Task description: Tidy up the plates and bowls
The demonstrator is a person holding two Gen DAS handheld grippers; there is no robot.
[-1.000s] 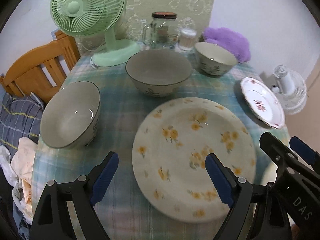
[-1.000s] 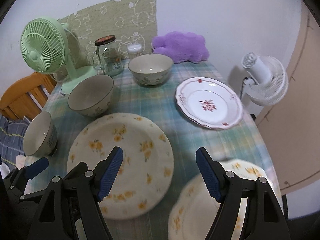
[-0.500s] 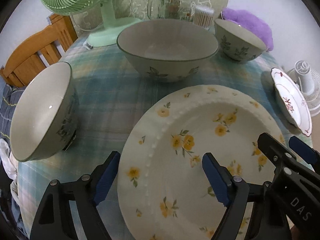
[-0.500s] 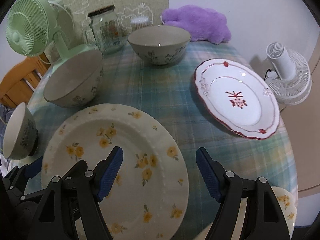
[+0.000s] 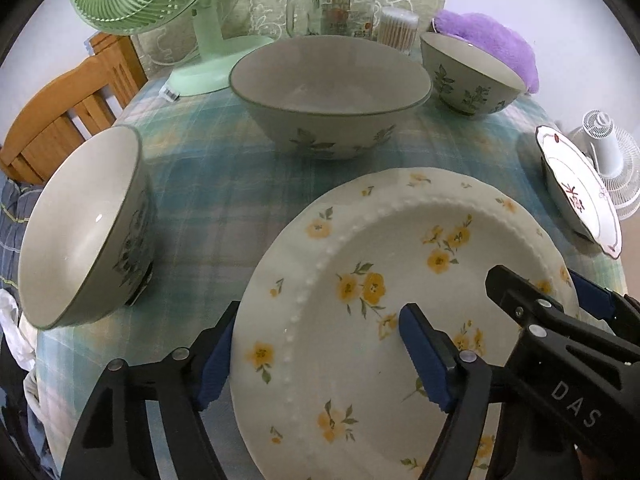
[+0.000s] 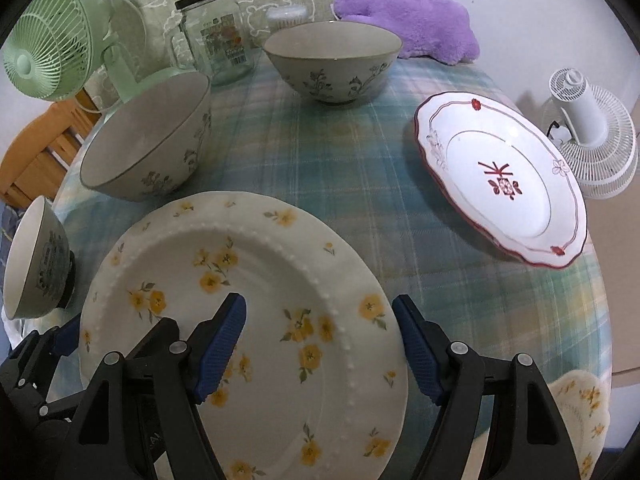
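Note:
A large cream plate with yellow flowers point(image 5: 380, 300) point(image 6: 248, 304) lies on the plaid tablecloth close in front. My left gripper point(image 5: 320, 356) is open, its jaws straddling the plate's left rim, one finger outside the rim and one over the plate. My right gripper point(image 6: 320, 348) is open, straddling the plate's right rim. A big grey bowl point(image 5: 330, 92) point(image 6: 152, 140), a small bowl at the left point(image 5: 84, 224) point(image 6: 34, 260) and another bowl at the back point(image 5: 470, 74) point(image 6: 332, 60) stand around. A red-trimmed white plate point(image 6: 500, 184) point(image 5: 578, 192) lies at the right.
A green fan point(image 5: 160, 0), a glass jar point(image 5: 332, 4), a cotton swab tub point(image 5: 398, 28) and a purple plush point(image 6: 412, 24) line the table's back. A white fan point(image 6: 592, 132) stands off the right edge. A second flowered plate point(image 6: 580, 420) peeks at the near right. A wooden chair point(image 5: 68, 112) is at the left.
Both grippers moved forward and down to the flowered plate. Their open jaws now straddle its left and right rims. Nothing on the table has moved.

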